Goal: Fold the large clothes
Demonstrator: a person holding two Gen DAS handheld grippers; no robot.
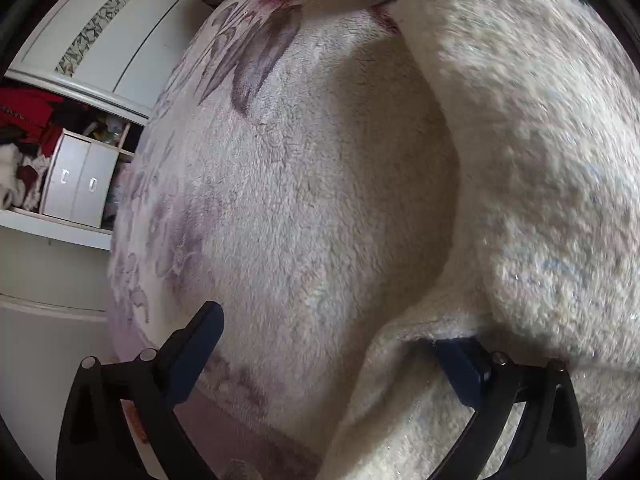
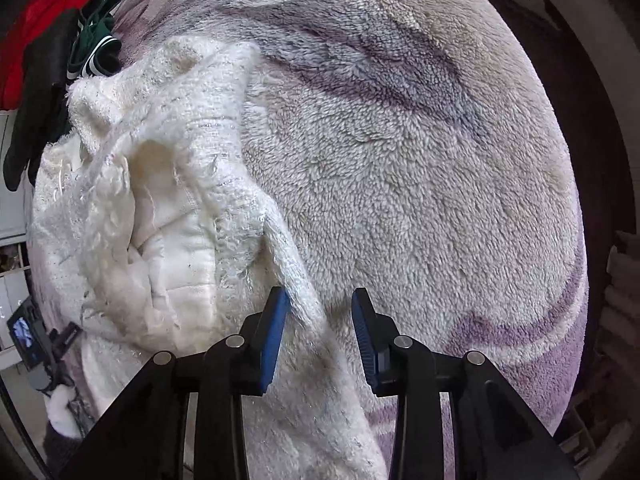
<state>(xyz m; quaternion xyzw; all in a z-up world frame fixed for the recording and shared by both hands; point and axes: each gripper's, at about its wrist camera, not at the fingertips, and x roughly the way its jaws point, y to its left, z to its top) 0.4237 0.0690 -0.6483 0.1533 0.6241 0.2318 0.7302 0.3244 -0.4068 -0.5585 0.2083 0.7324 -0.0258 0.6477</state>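
Note:
A large white fluffy garment (image 2: 160, 200) lies bunched on a fleece blanket with purple flowers (image 2: 400, 160), its smooth lining showing. One long fuzzy edge of it runs down between the fingers of my right gripper (image 2: 320, 294). That edge brushes the left blue pad, and a gap shows at the right pad. In the left wrist view the same garment (image 1: 520, 160) fills the right side over the blanket (image 1: 300, 200). My left gripper (image 1: 324, 328) stands wide open above the blanket, its right fingertip against the garment's folded edge.
A white wardrobe (image 1: 100, 40) with small drawers (image 1: 76, 184) and piled red clothes (image 1: 24, 112) stands left of the bed. Green (image 2: 96, 40) and red (image 2: 40, 20) clothes lie at the far end. A small screen device (image 2: 24, 336) sits at the left edge.

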